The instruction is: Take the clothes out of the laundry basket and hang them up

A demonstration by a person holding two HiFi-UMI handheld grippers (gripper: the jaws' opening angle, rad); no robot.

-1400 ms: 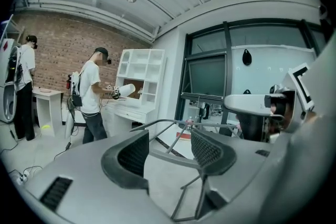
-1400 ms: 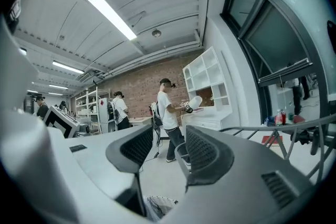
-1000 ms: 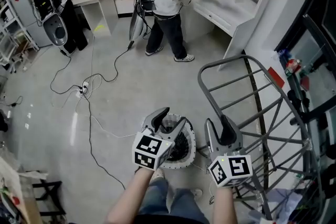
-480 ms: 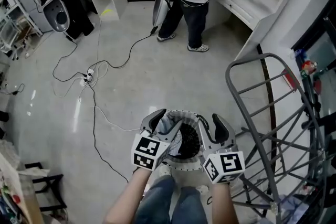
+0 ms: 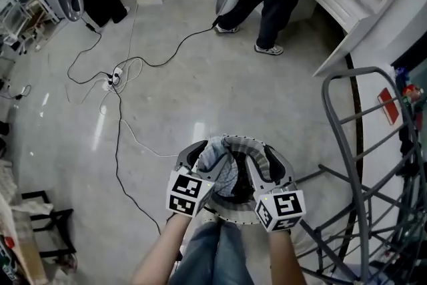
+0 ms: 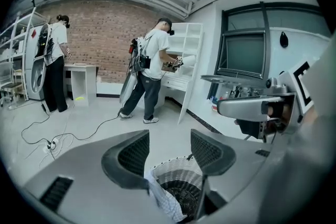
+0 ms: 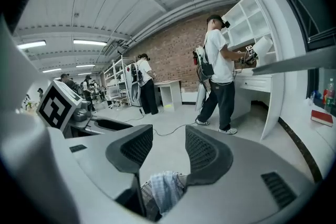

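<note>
Left gripper (image 5: 204, 158) and right gripper (image 5: 264, 161), fingers apart, over laundry basket (image 5: 241, 139), pale checked cloth (image 5: 216, 161) inside

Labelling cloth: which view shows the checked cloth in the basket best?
Head view: from above, most of the cloth shows in the basket. Left gripper view shows only a strip; right gripper view a bunch, cut off below.

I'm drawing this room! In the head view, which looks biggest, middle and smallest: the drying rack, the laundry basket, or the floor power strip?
1. drying rack, biggest, cut off by the picture's edge
2. laundry basket, partly hidden
3. power strip, tiny, and farther from the camera
</note>
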